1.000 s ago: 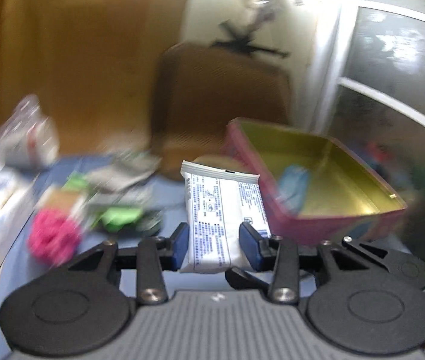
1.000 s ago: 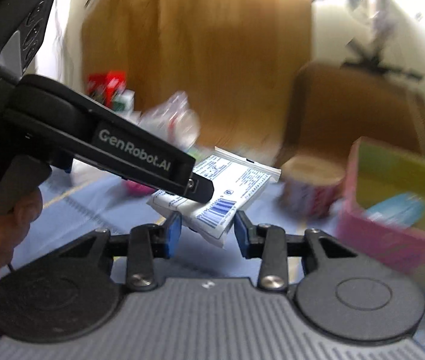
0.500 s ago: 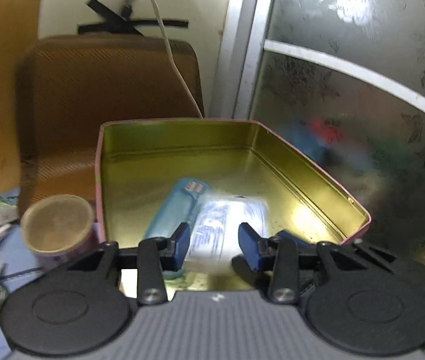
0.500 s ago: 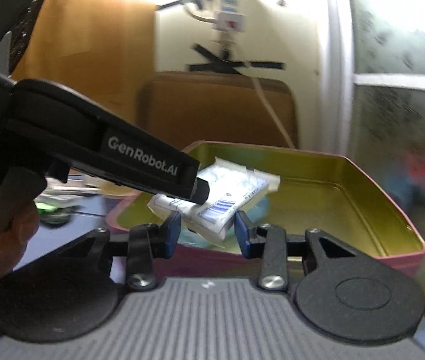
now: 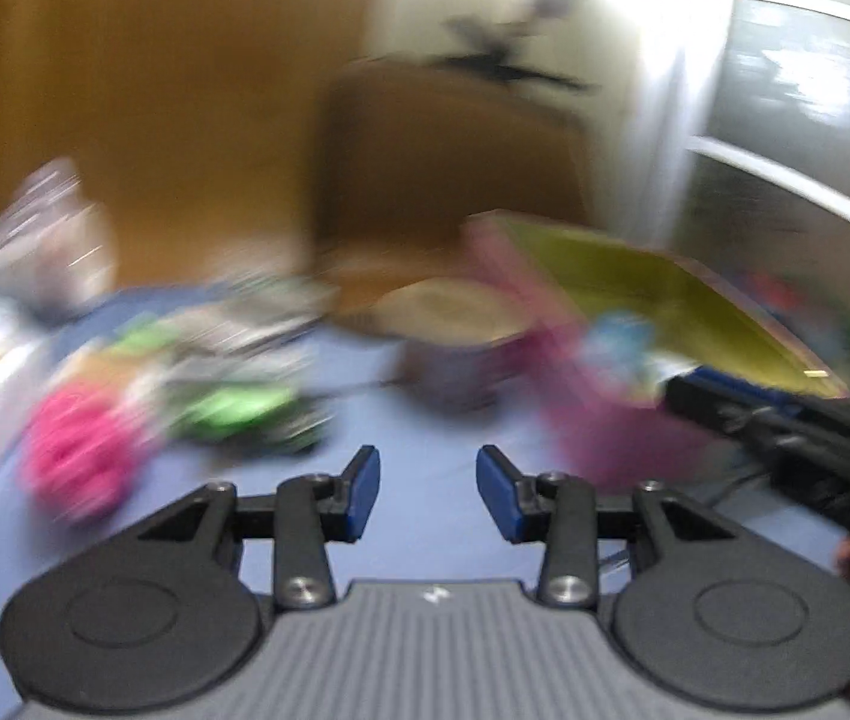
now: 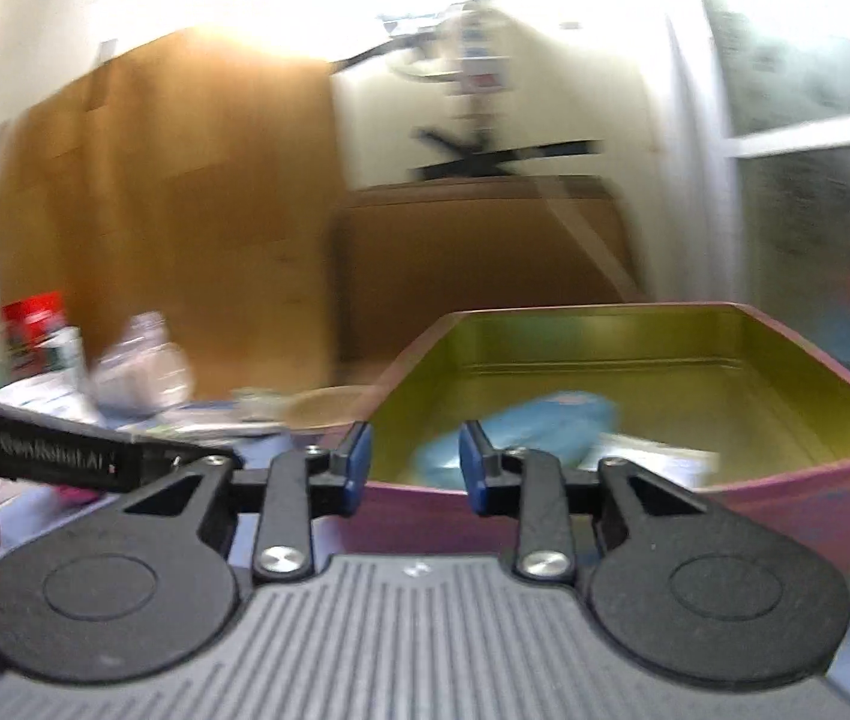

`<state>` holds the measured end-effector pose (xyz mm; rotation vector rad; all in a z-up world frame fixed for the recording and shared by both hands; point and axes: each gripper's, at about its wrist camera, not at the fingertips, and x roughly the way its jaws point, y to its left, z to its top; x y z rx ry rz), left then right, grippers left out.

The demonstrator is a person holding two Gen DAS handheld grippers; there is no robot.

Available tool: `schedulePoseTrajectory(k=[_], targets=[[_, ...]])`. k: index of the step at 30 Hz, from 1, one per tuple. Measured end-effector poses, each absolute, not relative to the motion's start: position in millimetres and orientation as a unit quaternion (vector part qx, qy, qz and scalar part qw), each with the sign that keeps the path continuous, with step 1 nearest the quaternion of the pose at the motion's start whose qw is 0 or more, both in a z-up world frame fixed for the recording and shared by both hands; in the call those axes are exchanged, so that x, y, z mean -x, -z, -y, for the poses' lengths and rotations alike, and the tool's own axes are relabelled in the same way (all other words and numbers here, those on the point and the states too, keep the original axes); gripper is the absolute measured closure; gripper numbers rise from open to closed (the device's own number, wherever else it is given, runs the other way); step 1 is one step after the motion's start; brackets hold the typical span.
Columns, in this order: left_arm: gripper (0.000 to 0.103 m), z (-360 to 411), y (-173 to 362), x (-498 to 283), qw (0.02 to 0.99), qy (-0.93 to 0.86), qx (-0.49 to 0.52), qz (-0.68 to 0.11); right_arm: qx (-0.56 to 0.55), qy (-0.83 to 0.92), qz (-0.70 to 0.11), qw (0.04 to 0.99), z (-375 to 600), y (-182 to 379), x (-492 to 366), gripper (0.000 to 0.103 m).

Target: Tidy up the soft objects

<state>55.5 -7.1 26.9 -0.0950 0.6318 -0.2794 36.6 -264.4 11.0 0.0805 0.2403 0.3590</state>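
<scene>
The pink tin with a gold inside (image 6: 796, 468) stands on the blue table; it also shows blurred in the left wrist view (image 5: 604, 432). Inside it lie a light blue pack (image 6: 520, 435) and the white tissue pack (image 6: 658, 459). My left gripper (image 5: 428, 491) is open and empty over the blue table, left of the tin. My right gripper (image 6: 415, 467) is open and empty just in front of the tin's near wall. A pink fluffy ball (image 5: 80, 456) and a green soft item (image 5: 233, 411) lie on the table to the left.
A round tin with a tan lid (image 5: 448, 348) stands beside the pink tin. Plastic bags and packets (image 5: 41, 240) lie at the left. A brown chair back (image 6: 478, 264) is behind the table. The other gripper's black arm (image 6: 65, 456) crosses the left side.
Both grippers have let go of the white tissue pack, which now lies in the tin. The left gripper has swung back left towards the table items; both views are motion-blurred.
</scene>
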Motion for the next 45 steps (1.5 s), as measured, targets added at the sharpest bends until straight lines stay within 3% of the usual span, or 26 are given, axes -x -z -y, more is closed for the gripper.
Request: schedulePoseTrajectory(k=[6, 19, 45], targets=[[0.068, -53, 4, -49, 0.945, 0.034, 0.047, -0.322, 0.000, -0.277, -0.180, 0.944, 189, 0, -64, 0.071], [0.057, -49, 10, -51, 0.949, -0.031, 0.014, -0.313, -0.056, -0.254, -0.264, 0.929, 139, 23, -134, 0.068], [0.049, -50, 9, -50, 0.949, -0.015, 0.022, -0.313, -0.067, -0.256, -0.284, 0.922, 144, 29, -140, 0.058]])
